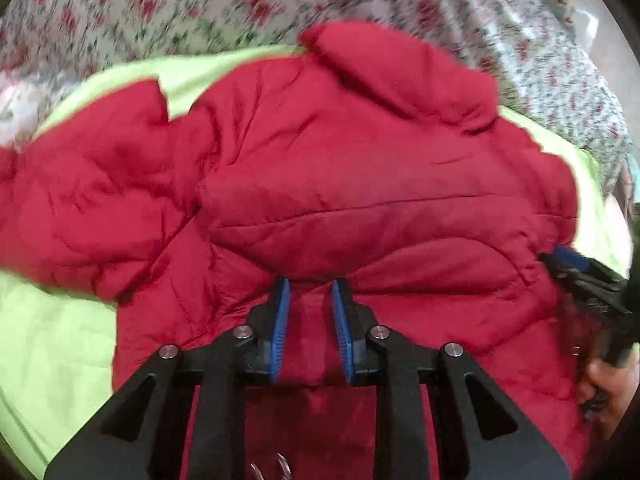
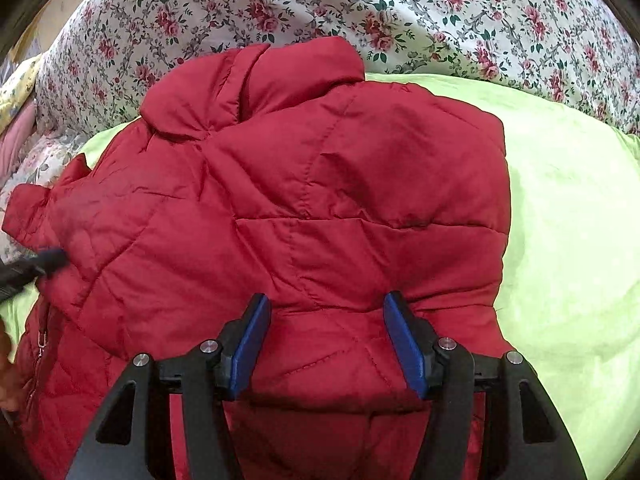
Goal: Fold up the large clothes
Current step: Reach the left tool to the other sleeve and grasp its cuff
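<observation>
A red quilted jacket (image 1: 360, 160) (image 2: 300, 180) lies spread back-up on a lime green sheet (image 1: 60, 340), collar at the far side. One sleeve trails off to the left in the left wrist view. My left gripper (image 1: 310, 284) hovers over the near part of the jacket, its blue pads a narrow gap apart and not pressing cloth. My right gripper (image 2: 328, 298) stands open wide over a folded edge of the jacket, with cloth below its fingers and none pinched. Each gripper shows at the edge of the other's view: the right gripper (image 1: 576, 260) and the left gripper (image 2: 52, 258).
Floral bedding (image 2: 360, 0) (image 1: 200, 0) rises behind the green sheet (image 2: 560, 220). A hand (image 1: 604, 376) holds the right gripper at the right edge. A zipper pull (image 2: 40, 340) hangs at the jacket's left side. Bare green sheet spreads right of the jacket.
</observation>
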